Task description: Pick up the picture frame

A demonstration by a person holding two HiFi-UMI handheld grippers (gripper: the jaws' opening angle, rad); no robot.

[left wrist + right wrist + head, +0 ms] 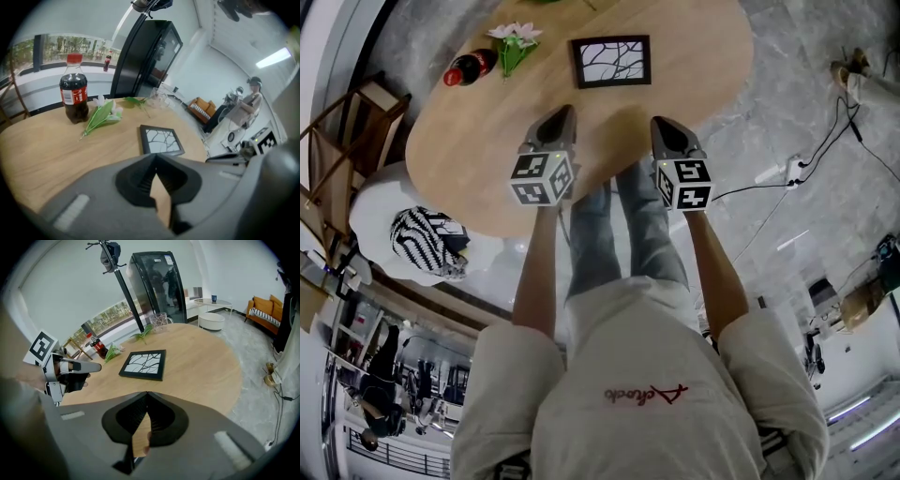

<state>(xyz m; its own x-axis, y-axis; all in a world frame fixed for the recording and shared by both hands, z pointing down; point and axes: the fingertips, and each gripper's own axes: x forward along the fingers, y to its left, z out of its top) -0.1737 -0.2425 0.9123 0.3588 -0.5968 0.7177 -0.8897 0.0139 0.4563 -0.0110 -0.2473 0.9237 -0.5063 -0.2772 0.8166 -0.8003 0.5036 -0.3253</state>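
Note:
The picture frame (611, 61) is black-edged with a white cracked-line print and lies flat on the round wooden table (469, 159). The frame (161, 140) lies a short way beyond my left gripper (155, 157), and the frame (144, 364) lies likewise ahead of my right gripper (147, 394). In the head view my left gripper (566, 112) and right gripper (658, 122) hover side by side above the table's near part, short of the frame. Both are shut with nothing between their jaws.
A cola bottle (470, 67) and an artificial flower stem (516, 43) rest left of the frame. A white stool carries a black-and-white striped thing (429, 242) at the table's left. A wooden chair (342, 141) stands further left. Cables and a power strip (791, 171) lie on the floor at right.

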